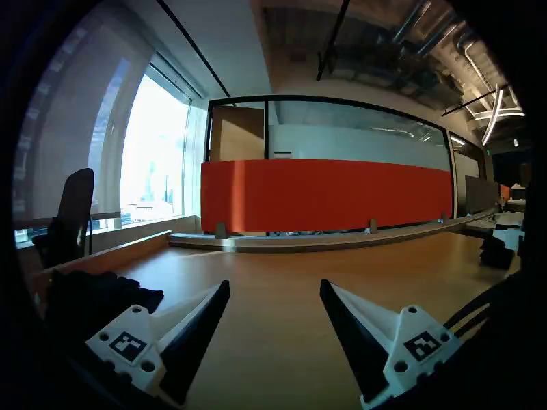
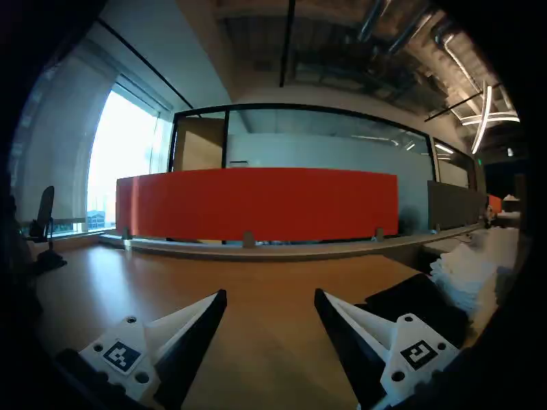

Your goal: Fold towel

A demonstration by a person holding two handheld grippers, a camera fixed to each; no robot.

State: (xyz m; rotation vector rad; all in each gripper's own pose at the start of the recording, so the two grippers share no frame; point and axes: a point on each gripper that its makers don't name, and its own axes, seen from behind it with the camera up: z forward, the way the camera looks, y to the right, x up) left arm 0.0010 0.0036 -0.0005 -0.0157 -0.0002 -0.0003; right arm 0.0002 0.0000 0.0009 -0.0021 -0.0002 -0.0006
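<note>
The left gripper (image 1: 273, 285) is hovering low over the bare middle of the wooden worktop (image 1: 287, 263), its jaws released with nothing between them. The right gripper (image 2: 270, 294) is hanging likewise, jaws apart and empty. A pile of white towels (image 2: 475, 270) is sitting at the worktop's right edge, with a dark cloth (image 2: 410, 294) lying just beside it. A rumpled dark heap (image 1: 96, 297), perhaps also fabric, is lying near the left edge. The towels are probably light, soft and floppy, so pinching one layer at a corner is looking wisest.
</note>
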